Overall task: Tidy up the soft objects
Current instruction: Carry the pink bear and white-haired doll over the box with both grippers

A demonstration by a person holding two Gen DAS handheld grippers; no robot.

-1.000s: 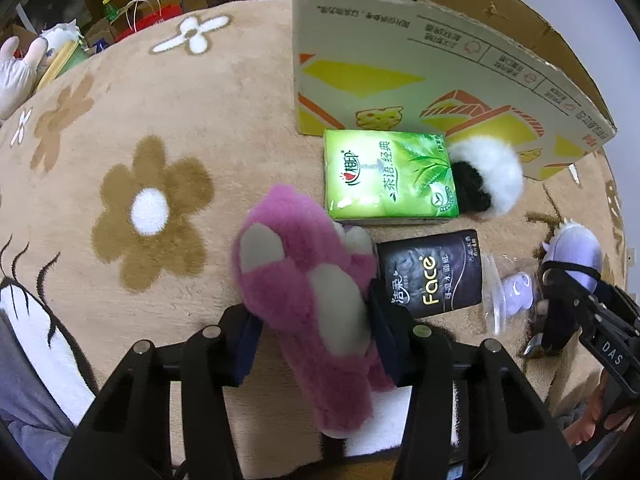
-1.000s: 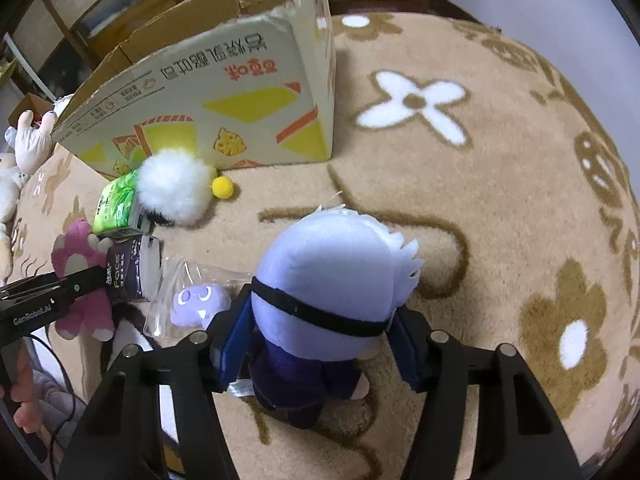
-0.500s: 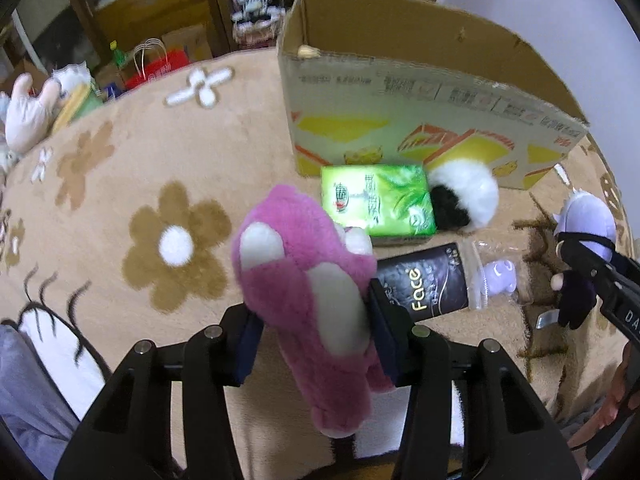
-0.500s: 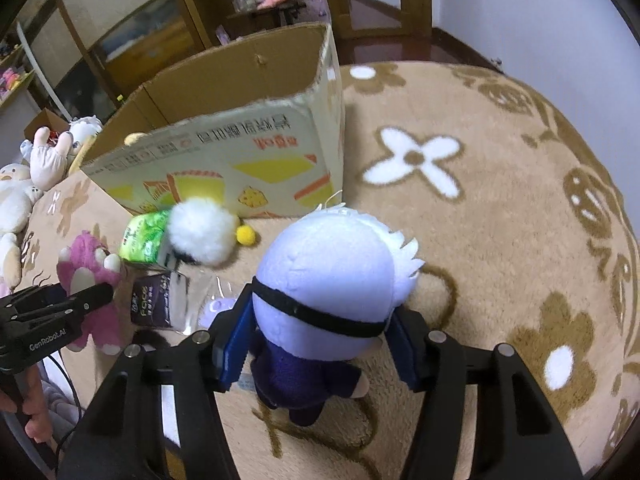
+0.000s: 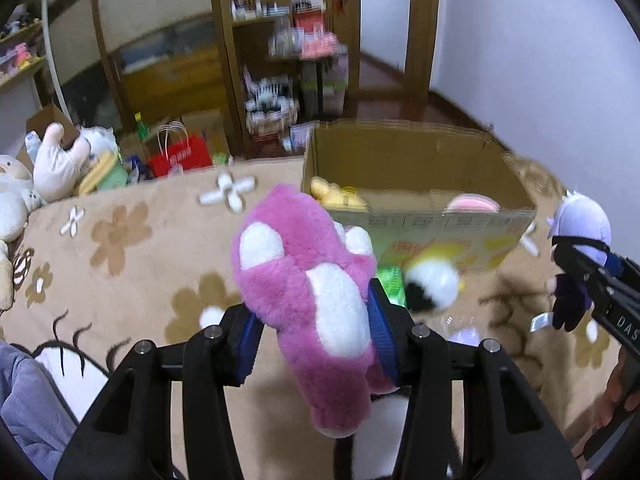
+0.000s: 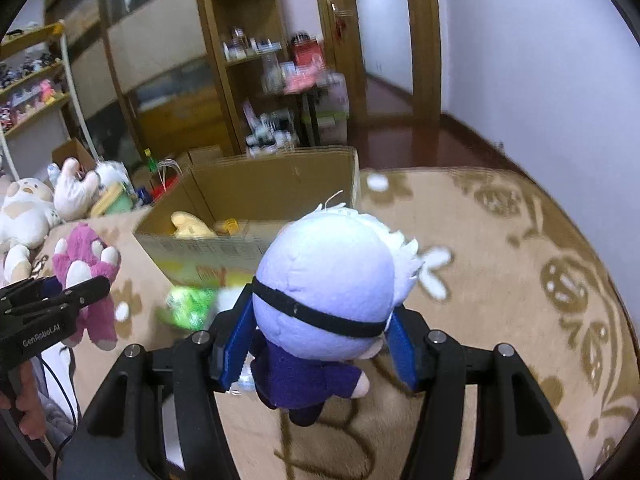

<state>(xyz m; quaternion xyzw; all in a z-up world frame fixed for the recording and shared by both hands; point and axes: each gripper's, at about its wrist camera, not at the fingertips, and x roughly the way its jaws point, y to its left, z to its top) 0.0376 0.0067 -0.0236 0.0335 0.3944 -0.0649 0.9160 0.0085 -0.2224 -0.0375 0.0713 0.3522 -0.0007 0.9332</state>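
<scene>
My left gripper (image 5: pixel 316 336) is shut on a pink plush toy (image 5: pixel 308 280) with white paw pads, held up above the rug. My right gripper (image 6: pixel 316 344) is shut on a lilac-headed doll (image 6: pixel 324 292) in a dark purple outfit with a black band round its head. Each toy also shows in the other view: the doll (image 5: pixel 580 248) at the right, the pink plush toy (image 6: pixel 86 280) at the left. Ahead stands an open cardboard box (image 5: pixel 420 168) with yellow and pink soft things inside.
A green tissue pack (image 6: pixel 188 304) and a white-and-black pompom (image 5: pixel 430 286) lie on the flowered beige rug (image 6: pixel 500 280) before the box. More plush toys (image 6: pixel 28 216) sit far left. Shelves and a red bag (image 5: pixel 180 154) stand behind.
Both grippers have risen with their toys and tilted up, so the box's open inside and the room behind now show. The items on the rug have dropped lower in view.
</scene>
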